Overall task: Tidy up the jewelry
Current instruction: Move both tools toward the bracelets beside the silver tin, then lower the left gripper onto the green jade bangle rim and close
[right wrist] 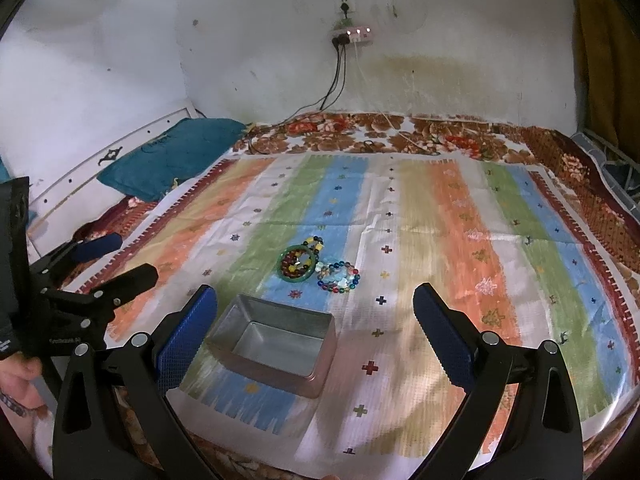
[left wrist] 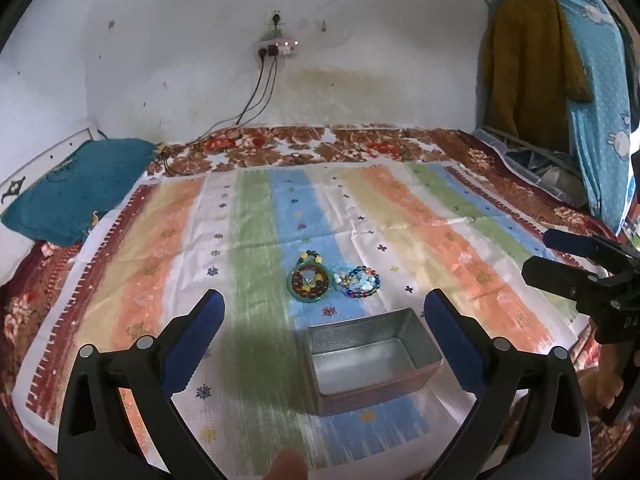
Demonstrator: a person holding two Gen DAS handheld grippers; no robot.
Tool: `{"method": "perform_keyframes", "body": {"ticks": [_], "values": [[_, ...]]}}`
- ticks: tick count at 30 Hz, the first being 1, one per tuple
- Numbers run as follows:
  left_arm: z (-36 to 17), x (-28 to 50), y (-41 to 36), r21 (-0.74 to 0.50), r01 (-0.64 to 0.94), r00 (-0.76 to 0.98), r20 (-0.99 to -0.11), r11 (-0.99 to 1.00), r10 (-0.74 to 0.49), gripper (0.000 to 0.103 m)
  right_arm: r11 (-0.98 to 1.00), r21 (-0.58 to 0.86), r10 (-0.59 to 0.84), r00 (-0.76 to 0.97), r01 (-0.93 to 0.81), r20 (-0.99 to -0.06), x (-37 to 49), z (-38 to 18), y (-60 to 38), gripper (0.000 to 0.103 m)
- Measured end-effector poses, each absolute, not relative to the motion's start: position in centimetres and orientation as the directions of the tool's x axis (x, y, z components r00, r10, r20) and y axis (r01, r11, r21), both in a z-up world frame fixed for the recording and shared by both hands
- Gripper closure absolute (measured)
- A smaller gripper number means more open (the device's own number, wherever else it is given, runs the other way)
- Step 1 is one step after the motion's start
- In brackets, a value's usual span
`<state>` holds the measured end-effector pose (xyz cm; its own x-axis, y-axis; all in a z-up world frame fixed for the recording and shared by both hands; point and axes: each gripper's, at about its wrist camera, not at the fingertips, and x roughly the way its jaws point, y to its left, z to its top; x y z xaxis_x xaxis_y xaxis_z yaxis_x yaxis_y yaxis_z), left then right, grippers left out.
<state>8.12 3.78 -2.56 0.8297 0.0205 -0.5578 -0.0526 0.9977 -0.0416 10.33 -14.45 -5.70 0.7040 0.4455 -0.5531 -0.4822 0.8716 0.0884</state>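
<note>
An empty silver tin box [left wrist: 374,358] stands on a striped cloth on the bed; it also shows in the right wrist view [right wrist: 276,346]. Just beyond it lie a green bangle with dark beads inside [left wrist: 310,280] [right wrist: 297,266] and a blue beaded bracelet [left wrist: 362,282] [right wrist: 339,277], side by side. My left gripper [left wrist: 324,314] is open and empty, held above the box's near side. My right gripper [right wrist: 314,308] is open and empty, right of the box. Each gripper shows in the other's view, the right one [left wrist: 556,258] and the left one [right wrist: 126,256].
The striped cloth [left wrist: 440,216] covers a floral bedsheet. A teal pillow [left wrist: 76,188] lies at the far left. Cables hang from a wall socket [left wrist: 276,48] onto the bed. Hanging clothes and a blue cover [left wrist: 560,80] stand at the far right.
</note>
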Motion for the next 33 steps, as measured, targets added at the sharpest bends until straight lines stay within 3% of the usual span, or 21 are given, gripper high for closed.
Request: {"method": "perform_keyframes", "body": {"ticks": [6,11,33], "values": [[-3.9,10.1,3.3,0.009,-0.063,0.796,-0.603,0.998,0.056,0.005,0.880,0.095,0.433,0.704,-0.465,-0.562,11.8,-6.6,-14.0,0.004],[-5.1,12.1,4.4,-0.066,-0.090,0.715,-0.699,0.994,0.019,0.005,0.877,0.104,0.434,0.683,-0.468,-0.588,13.0,-7.3,-13.6,0.004],[-7.1,17.5,8.4,-0.103,-0.236,0.624,-0.779,0.966,0.069,0.005,0.879,0.105,0.403,0.609,-0.464,-0.683,19.7,-9.1,-11.4,0.004]]}}
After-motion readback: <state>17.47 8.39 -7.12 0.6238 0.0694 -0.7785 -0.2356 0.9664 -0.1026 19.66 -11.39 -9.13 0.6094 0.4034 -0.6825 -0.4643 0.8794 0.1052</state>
